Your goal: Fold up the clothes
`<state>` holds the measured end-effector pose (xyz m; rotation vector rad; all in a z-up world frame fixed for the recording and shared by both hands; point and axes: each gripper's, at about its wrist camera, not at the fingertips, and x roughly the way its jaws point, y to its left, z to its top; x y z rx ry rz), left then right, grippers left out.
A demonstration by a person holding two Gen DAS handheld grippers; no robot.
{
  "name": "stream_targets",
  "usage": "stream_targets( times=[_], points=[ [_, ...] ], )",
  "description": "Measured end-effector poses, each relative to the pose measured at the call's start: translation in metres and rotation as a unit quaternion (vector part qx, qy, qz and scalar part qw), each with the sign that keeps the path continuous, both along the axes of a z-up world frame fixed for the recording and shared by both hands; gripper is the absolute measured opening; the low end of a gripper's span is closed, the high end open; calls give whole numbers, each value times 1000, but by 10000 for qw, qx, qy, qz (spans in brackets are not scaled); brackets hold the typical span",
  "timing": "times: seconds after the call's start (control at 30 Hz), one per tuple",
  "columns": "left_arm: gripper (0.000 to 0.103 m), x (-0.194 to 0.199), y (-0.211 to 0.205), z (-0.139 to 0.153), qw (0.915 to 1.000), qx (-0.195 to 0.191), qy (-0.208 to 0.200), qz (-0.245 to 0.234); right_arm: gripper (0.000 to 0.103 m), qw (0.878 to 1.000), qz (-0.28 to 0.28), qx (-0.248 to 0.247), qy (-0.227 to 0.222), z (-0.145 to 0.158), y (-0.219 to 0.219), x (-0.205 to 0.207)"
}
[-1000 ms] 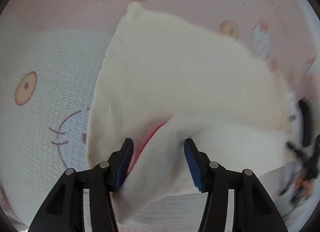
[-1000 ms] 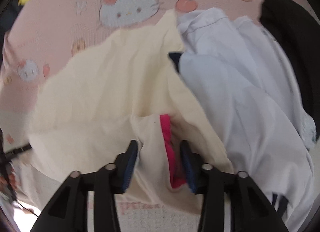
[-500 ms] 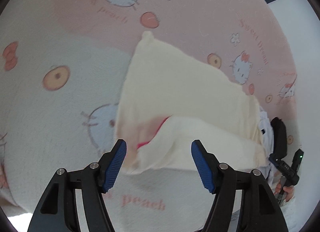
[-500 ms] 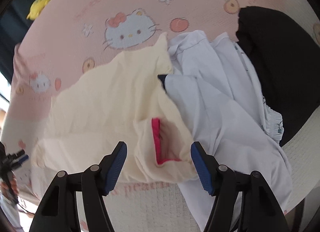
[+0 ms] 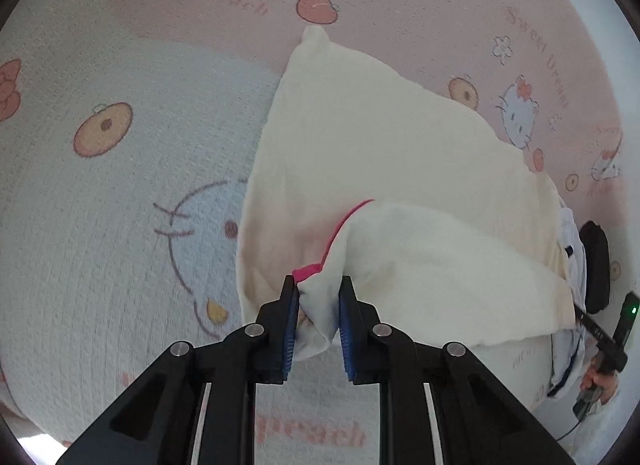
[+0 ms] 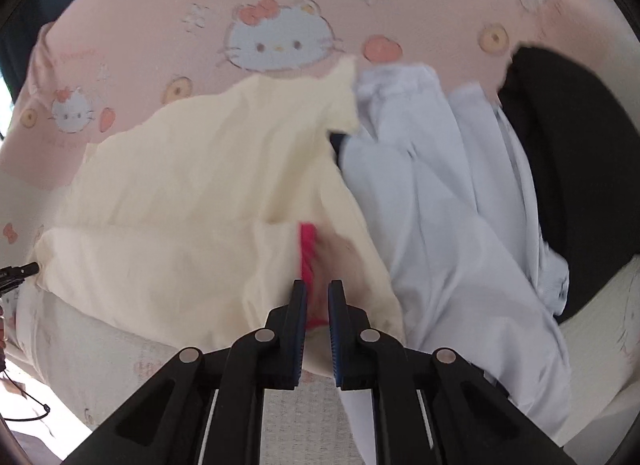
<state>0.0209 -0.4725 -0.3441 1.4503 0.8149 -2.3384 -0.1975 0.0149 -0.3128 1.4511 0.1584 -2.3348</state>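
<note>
A cream garment [image 5: 380,153] with a pink trim [image 5: 340,225] lies partly folded on a pink cartoon-cat blanket [image 5: 120,225]. My left gripper [image 5: 319,293] is closing, and its blue pads pinch a bunched near corner of the cream cloth beside the trim. In the right wrist view the same cream garment [image 6: 200,193] spreads to the left. My right gripper [image 6: 317,297] is closing too, with the pink trim [image 6: 308,249] and cream hem caught between its pads. Both grippers point steeply down at the near edge.
A pale blue-white shirt [image 6: 440,205] lies crumpled right of the cream garment, partly under it. A black garment [image 6: 568,145] sits beyond it at the far right. The blanket [image 6: 160,5] stretches away behind. A hand holding the other gripper [image 5: 608,345] shows at the right edge.
Both grippers stood wide apart above the garment's near edge half a second ago. Both have now come down and closed on the cream cloth at the pink trim.
</note>
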Motion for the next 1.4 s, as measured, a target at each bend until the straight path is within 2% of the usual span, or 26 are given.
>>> stream_targets(
  times=[0.07,0.17,0.3,0.4,0.43,0.5,0.53,0.57,0.6,0.63,0.67,0.7,0.73,0.8,0.9,1.0,1.07,1.13,1.2,1.27,1.33,1.37,1.4],
  points=[
    [16,-3,-7,-7,9999,-53,-125,12,4,9998,-56,204,-49,-12,6,0],
    [17,-6,-14,-23,9995,165,-271,40,3,9996,-246,92,-68,-22,15,-2],
    [17,-5,-9,-23,9999,11,-158,29,0,9968,-729,-322,-113,-25,31,-5],
    [17,-5,-2,-20,9997,-181,-192,12,0,9905,-991,-932,-207,-27,49,-5],
    [17,-4,-3,-18,9998,-100,-186,67,0,9871,-1048,-1178,-293,-26,57,-5],
    [17,4,-8,-12,9995,234,-24,223,7,9756,-1193,-1768,-516,-19,74,-3],
    [17,10,-11,-7,9986,413,131,303,9,9735,-1192,-1891,-470,-12,79,1],
    [19,15,-13,-2,9971,592,285,383,17,9749,-1094,-1913,-303,-2,83,7],
    [24,22,-15,3,9952,748,451,443,28,9787,-908,-1834,-150,7,83,12],
    [29,29,-17,9,9931,884,615,470,33,9836,-677,-1669,-34,17,82,17],
    [44,35,-16,14,9921,922,712,475,40,9894,-401,-1397,66,24,78,21],
    [58,40,-14,19,9916,919,780,474,41,9935,-130,-1121,159,30,74,25],
    [61,44,-11,23,9918,870,821,442,41,9961,117,-841,221,32,68,30],
    [61,47,-4,29,9934,734,821,321,41,9971,611,-279,344,36,55,39],
    [61,41,7,31,9967,503,636,43,41,9895,1302,460,436,31,33,47],
    [61,36,26,27,9986,199,412,-275,41,9807,1655,914,495,21,15,48],
    [61,32,33,21,9987,-25,271,-435,41,9790,1696,1013,503,15,10,46],
    [61,27,32,13,9980,-278,154,-547,39,9813,1653,885,423,11,9,46],
    [61,23,30,6,9969,-472,50,-628,12,9873,1457,537,321,6,15,40],
    [61,23,24,2,9967,-547,-34,-597,10,9939,1081,208,97,2,30,32],
    [60,22,15,-3,9970,-612,-128,-462,4,9973,724,-62,-70,-2,45,28],
    [58,23,9,-6,9973,-622,-173,-357,2,9982,551,-192,-156,-4,51,26],
    [49,25,3,-9,9976,-621,-218,-235,2,9984,400,-305,-250,-5,56,24]
  ],
)
